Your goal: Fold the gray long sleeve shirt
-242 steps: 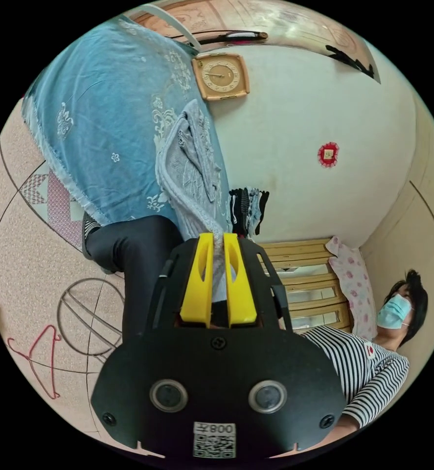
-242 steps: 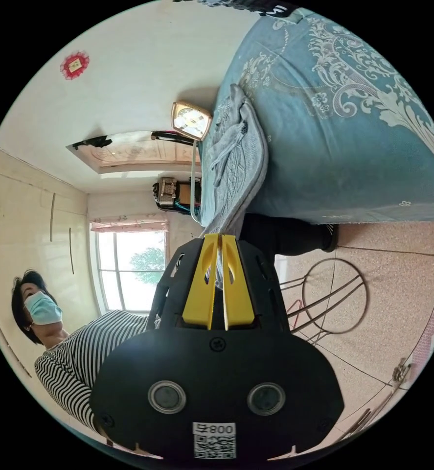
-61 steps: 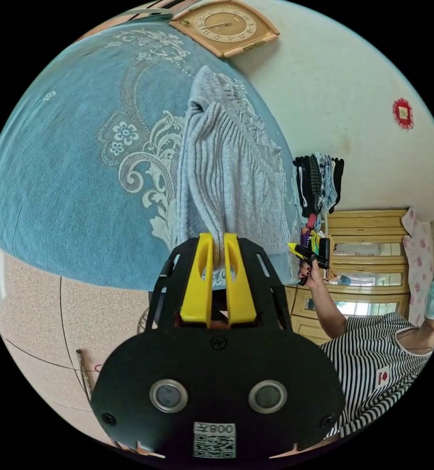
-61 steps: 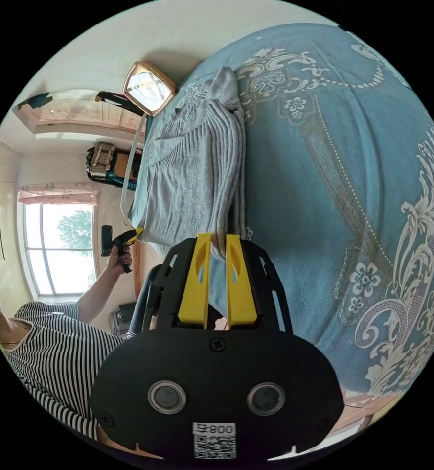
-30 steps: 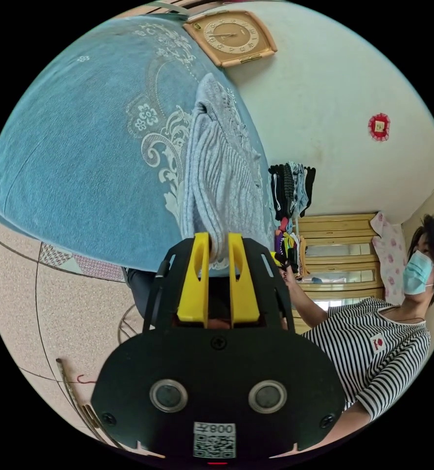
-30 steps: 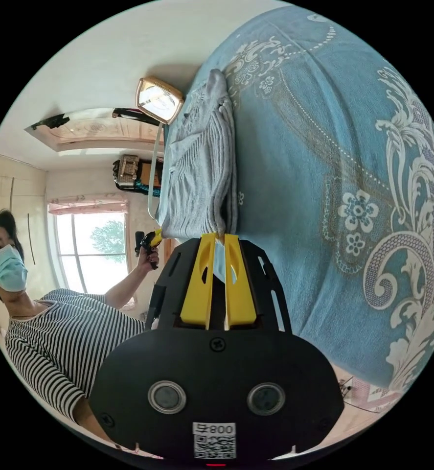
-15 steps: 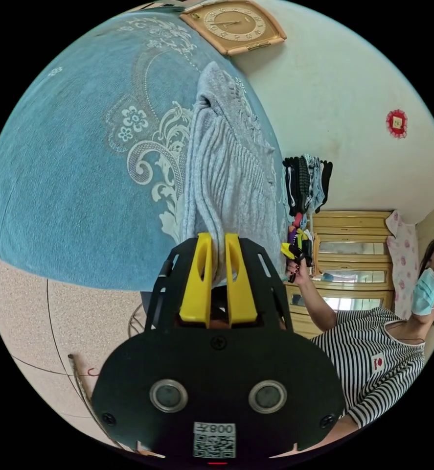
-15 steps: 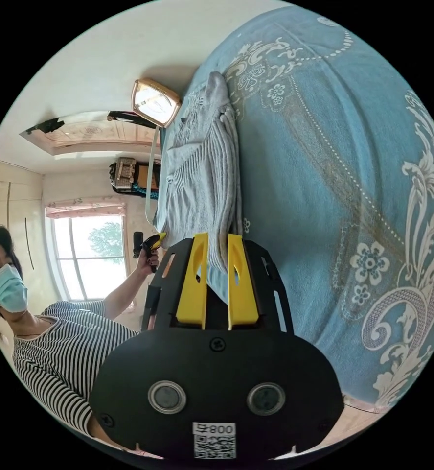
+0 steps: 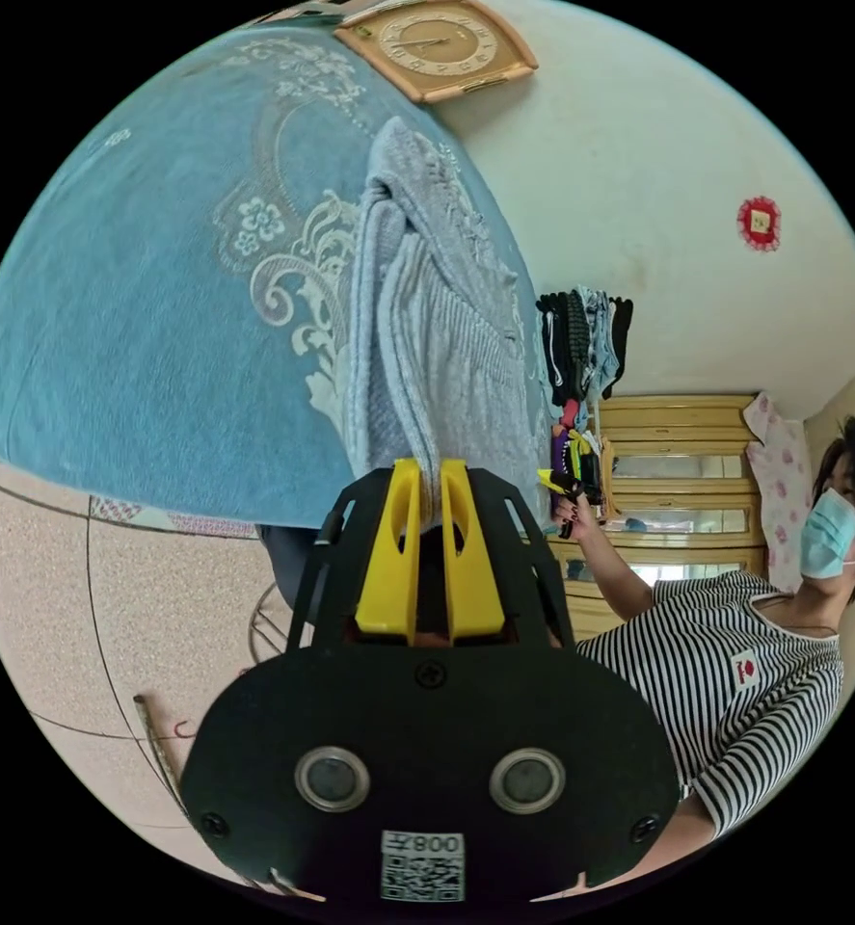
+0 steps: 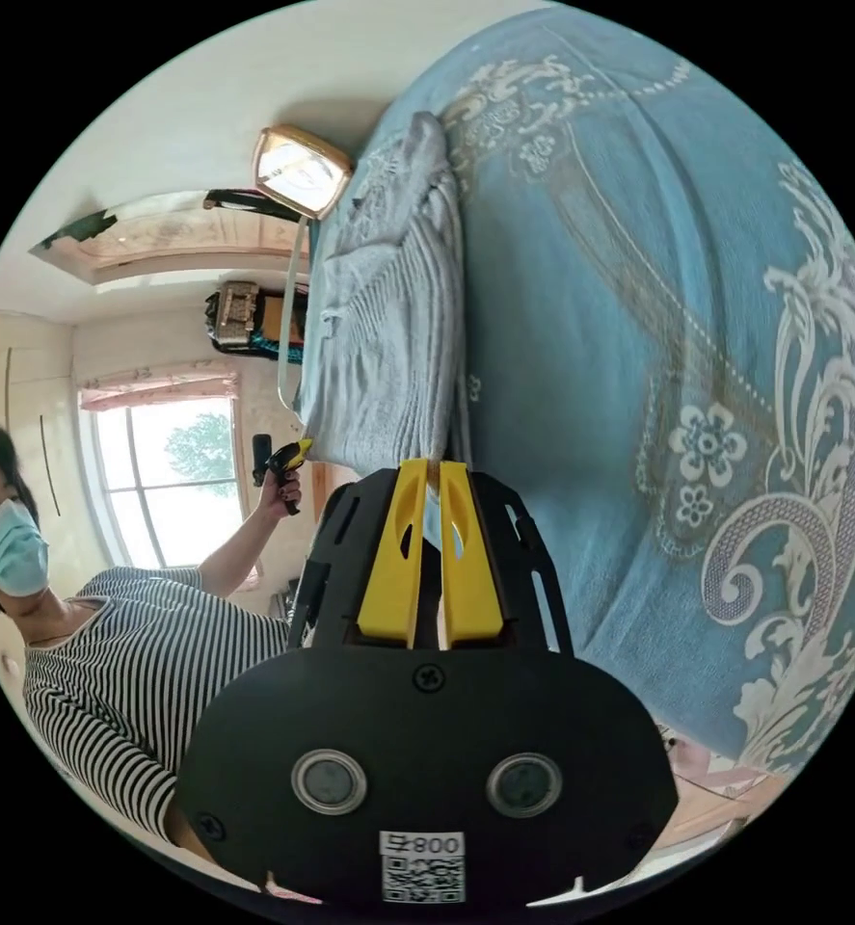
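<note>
Left gripper view: the left gripper [image 9: 429,472], black-bodied with two yellow jaws, stands in the near foreground with its jaws nearly together and a bunched edge of the gray ribbed long sleeve shirt [image 9: 437,328] pinched between them. From the jaws the shirt runs away across the blue bedspread with a white floral scroll pattern [image 9: 157,289], on which it lies in lengthwise folds. To the side, the person in a black-and-white striped top [image 9: 735,694] reaches out a hand holding the right gripper at the shirt's other corner. Beyond lie a speckled tan floor [image 9: 41,578], a wooden dresser with mirror panels [image 9: 678,462], dark garments hanging in a row [image 9: 581,342], a square tan wall clock [image 9: 437,43] and a small red wall ornament [image 9: 760,222] on the pale wall. Right gripper view: the right gripper [image 10: 429,469], of the same build, has its jaws clenched on the near edge of the shirt [image 10: 398,318], which extends away over the bedspread [image 10: 687,337]. This view adds the person's outstretched hand [image 10: 282,487] grasping the left gripper beside the shirt's far corner, a bright window with a pink valance [image 10: 167,472] behind it, and the recessed ceiling panel [image 10: 176,236].
</note>
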`<action>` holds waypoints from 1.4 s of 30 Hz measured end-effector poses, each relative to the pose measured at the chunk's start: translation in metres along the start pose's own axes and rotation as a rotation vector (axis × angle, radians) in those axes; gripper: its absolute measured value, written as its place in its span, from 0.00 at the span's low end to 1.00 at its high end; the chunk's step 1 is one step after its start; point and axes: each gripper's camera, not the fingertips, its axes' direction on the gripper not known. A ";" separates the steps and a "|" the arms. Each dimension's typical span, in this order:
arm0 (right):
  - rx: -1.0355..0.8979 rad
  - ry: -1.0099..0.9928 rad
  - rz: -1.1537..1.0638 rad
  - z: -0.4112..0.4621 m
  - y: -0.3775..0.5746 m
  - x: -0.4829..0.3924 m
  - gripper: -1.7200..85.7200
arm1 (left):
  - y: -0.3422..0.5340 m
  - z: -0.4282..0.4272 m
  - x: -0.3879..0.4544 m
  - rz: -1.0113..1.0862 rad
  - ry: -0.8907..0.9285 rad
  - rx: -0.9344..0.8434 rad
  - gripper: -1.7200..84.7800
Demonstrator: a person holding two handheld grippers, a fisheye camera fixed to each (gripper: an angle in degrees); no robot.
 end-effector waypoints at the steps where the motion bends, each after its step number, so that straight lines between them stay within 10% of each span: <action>1: -0.009 0.016 0.025 0.006 0.002 0.007 0.04 | 0.004 0.003 -0.005 -0.021 0.002 0.004 0.06; 42: 0.107 -0.138 0.206 0.034 0.027 0.031 0.11 | 0.100 0.028 -0.035 -0.280 0.144 0.051 0.13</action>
